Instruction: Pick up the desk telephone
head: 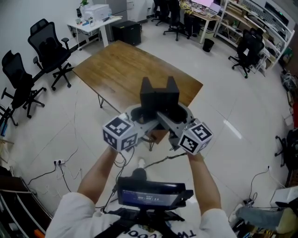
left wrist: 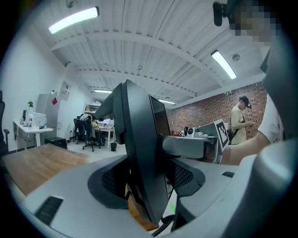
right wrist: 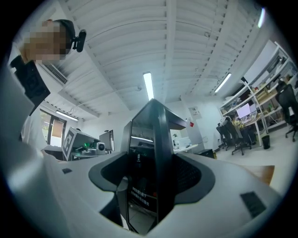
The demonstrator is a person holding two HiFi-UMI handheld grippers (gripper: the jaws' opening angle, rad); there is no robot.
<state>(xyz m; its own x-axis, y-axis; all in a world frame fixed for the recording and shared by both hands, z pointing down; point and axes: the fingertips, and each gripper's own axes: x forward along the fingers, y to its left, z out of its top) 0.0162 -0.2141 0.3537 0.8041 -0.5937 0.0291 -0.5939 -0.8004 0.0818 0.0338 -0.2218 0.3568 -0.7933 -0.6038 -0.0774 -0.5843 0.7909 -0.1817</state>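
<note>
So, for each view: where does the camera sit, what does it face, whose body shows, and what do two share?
Head view: on the head, looking down at desk telephone over wooden table; forearms, left claw, right claw show.
Left gripper view: on left claw, along its jaws gripping the telephone; right claw's cube shows.
Right gripper view: opposite, on right claw; left claw's cube shows.
Shared: the telephone.

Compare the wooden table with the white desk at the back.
The wooden table is brown with thin dark legs; the white desk has white legs. The wooden table's visible top is bare; the white desk carries a white box, likely a printer. The wooden table stands close below the camera, the white desk far back. Both are rectangular.
</note>
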